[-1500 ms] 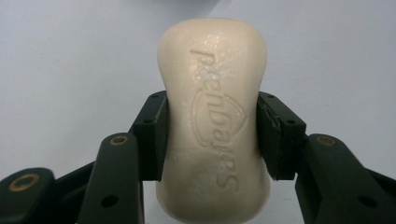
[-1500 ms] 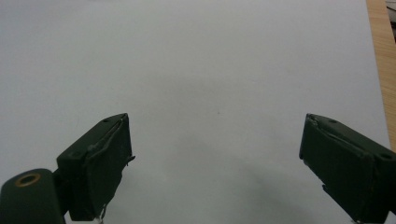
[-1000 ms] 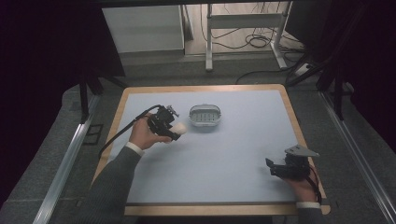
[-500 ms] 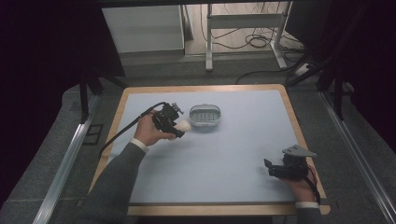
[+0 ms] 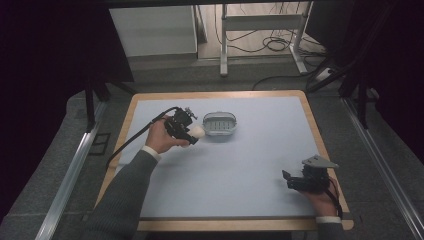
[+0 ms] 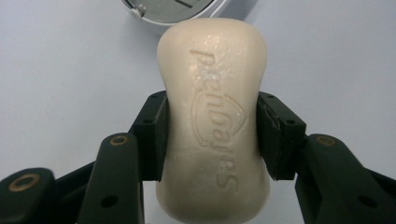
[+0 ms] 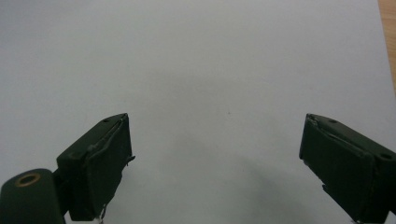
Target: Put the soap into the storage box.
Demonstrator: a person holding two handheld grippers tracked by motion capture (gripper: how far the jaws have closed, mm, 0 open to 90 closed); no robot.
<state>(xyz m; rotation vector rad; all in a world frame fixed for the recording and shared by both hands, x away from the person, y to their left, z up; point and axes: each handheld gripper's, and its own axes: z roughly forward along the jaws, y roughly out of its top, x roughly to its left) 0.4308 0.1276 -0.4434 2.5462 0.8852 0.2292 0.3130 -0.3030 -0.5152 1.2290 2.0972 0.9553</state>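
Observation:
A cream bar of soap (image 6: 215, 116) with embossed lettering sits between the jaws of my left gripper (image 6: 211, 135), which is shut on its narrow waist. In the high view that left gripper (image 5: 192, 134) holds the soap (image 5: 195, 132) just left of a small grey soap dish (image 5: 219, 124) at the table's back middle; the dish's rim (image 6: 154, 14) shows past the soap's far end. My right gripper (image 5: 289, 181) rests near the front right of the table, its jaws wide apart with nothing between them (image 7: 215, 163).
The table is a pale blue-grey mat (image 5: 240, 165) with a wooden border (image 5: 310, 110). A black cable (image 5: 135, 140) trails from the left gripper toward the table's left edge. Metal rails (image 5: 70, 170) run along both sides of the table.
My left hand has carried the soap a little to the right, closer to the dish. The right gripper has stayed where it was.

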